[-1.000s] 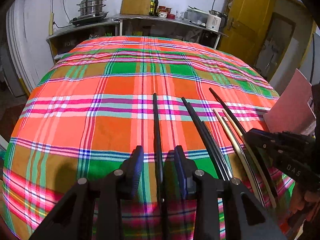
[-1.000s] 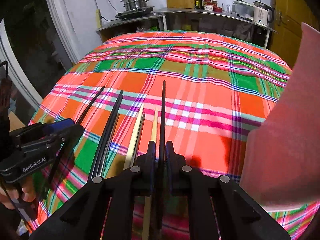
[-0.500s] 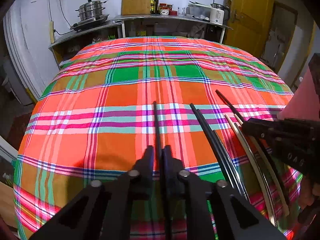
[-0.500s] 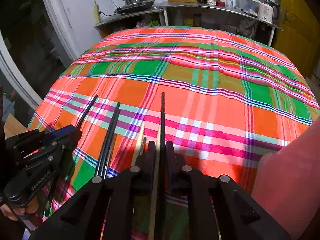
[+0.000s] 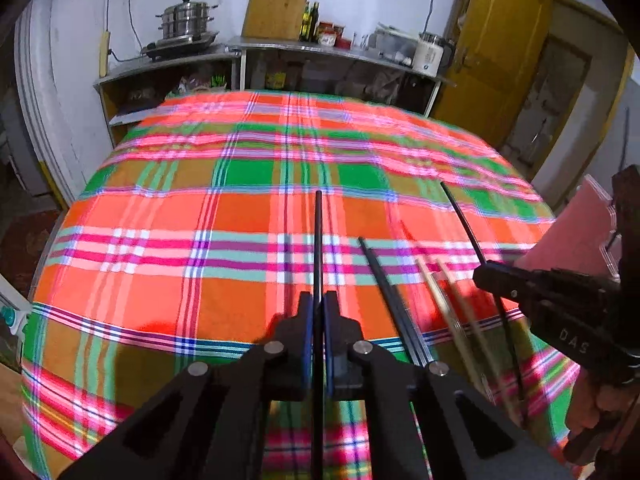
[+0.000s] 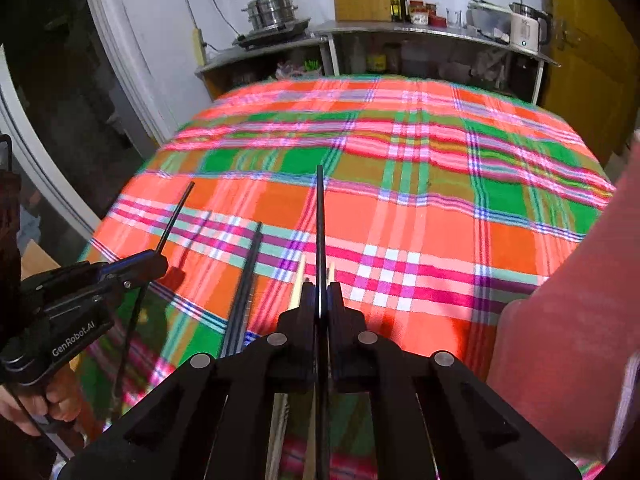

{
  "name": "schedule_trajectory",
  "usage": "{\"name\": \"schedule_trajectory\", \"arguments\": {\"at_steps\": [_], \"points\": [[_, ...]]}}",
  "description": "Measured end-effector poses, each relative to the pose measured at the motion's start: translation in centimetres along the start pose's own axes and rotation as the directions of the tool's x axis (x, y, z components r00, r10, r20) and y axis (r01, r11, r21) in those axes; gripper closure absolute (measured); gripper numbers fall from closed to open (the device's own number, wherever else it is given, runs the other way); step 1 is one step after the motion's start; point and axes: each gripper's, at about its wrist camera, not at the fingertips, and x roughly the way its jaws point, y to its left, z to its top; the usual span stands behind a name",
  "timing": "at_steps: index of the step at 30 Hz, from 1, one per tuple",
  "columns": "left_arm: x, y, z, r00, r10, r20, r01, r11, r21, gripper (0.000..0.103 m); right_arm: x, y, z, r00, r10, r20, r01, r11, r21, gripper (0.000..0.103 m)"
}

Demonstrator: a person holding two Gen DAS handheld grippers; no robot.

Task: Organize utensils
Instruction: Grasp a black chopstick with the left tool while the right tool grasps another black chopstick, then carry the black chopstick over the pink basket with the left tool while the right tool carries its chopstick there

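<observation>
Left gripper (image 5: 316,312): we pinch one black chopstick (image 5: 318,240) above the cloth (image 5: 160,240). Right gripper (image 6: 320,300): likewise pinching another (image 6: 320,220). Black pair (image 5: 384,280) and blurred pale pair (image 5: 440,300) lie between, ends hidden.

Plaid-clothed table (image 5: 248,216), black chopstick pair (image 5: 394,300), pale chopsticks (image 5: 448,304)

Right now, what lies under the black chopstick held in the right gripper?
Under the black chopstick clamped by the right gripper, two pale wooden chopsticks lie on the plaid cloth. Their near lengths are hidden behind the gripper body.
</observation>
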Motion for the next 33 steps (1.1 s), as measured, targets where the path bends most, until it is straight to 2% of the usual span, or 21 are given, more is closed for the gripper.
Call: {"name": "schedule_trajectory", "arguments": {"at_steps": [9, 20, 25, 33], "points": [[-5.0, -1.0, 0.9, 0.995, -0.062, 0.075, 0.062, 0.998, 0.003, 0.098, -5.4, 0.5, 0.3, 0.993, 0.046, 0.107, -0.048, 0.999, 0.012, 0.098], [-11.1, -3.2, 1.3, 0.98, -0.119, 0.158, 0.113, 0.992, 0.05, 0.098, -12.5, 1.3, -0.5, 0.969, 0.06, 0.239, -0.063, 0.998, 0.002, 0.098], [-12.7, -4.5, 1.4, 0.975, -0.147, 0.167, 0.137, 0.988, 0.072, 0.098, -15.1, 0.7, -1.3, 0.958, 0.055, 0.283, -0.063, 0.998, 0.019, 0.098], [-13.7, -7.3, 1.5, 0.962, -0.229, 0.149, 0.217, 0.972, 0.092, 0.098, -18.2, -1.3, -3.0, 0.945, 0.027, 0.325, -0.052, 0.996, 0.068, 0.098]]}}
